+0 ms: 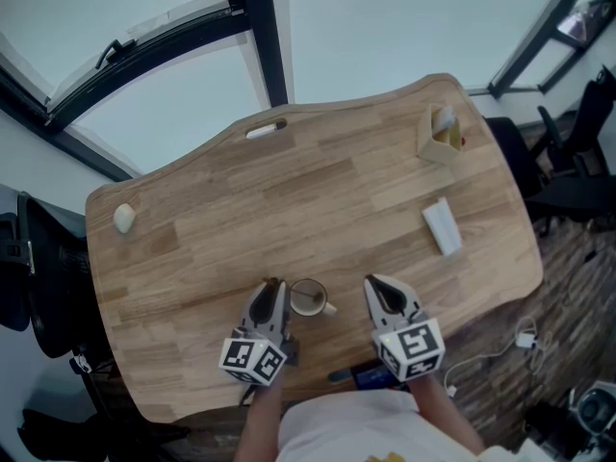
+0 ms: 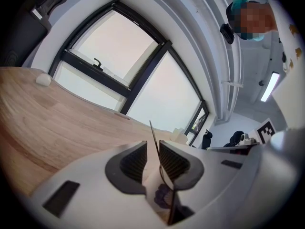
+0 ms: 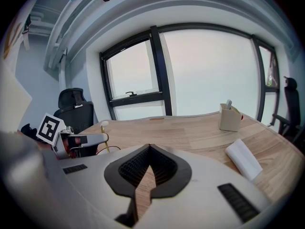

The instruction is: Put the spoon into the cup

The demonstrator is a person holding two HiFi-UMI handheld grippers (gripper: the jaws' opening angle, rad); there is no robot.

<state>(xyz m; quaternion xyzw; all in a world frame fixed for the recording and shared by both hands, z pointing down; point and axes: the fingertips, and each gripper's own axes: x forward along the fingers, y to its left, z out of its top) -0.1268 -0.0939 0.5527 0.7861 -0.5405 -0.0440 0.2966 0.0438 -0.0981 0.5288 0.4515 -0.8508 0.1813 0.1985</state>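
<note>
A white cup (image 1: pixel 308 298) with its handle to the right stands near the table's front edge, between my two grippers. My left gripper (image 1: pixel 273 289) sits right against the cup's left side, tilted toward it. In the left gripper view the thin spoon handle (image 2: pixel 156 147) stands edge-on between the left gripper's (image 2: pixel 153 151) pads, close to the right pad, with a gap to the left one. The spoon's lower end and the cup are hidden under the jaws there. The right gripper view shows the gold handle (image 3: pixel 105 144) by the left gripper. My right gripper (image 1: pixel 377 285) (image 3: pixel 150 149) rests right of the cup, shut and empty.
A beige holder box (image 1: pixel 441 138) (image 3: pixel 230 118) stands at the table's far right corner. A white rolled packet (image 1: pixel 443 227) (image 3: pixel 243 159) lies at mid right, and a small white lump (image 1: pixel 123 218) at the left edge. Black chairs stand at both sides of the table.
</note>
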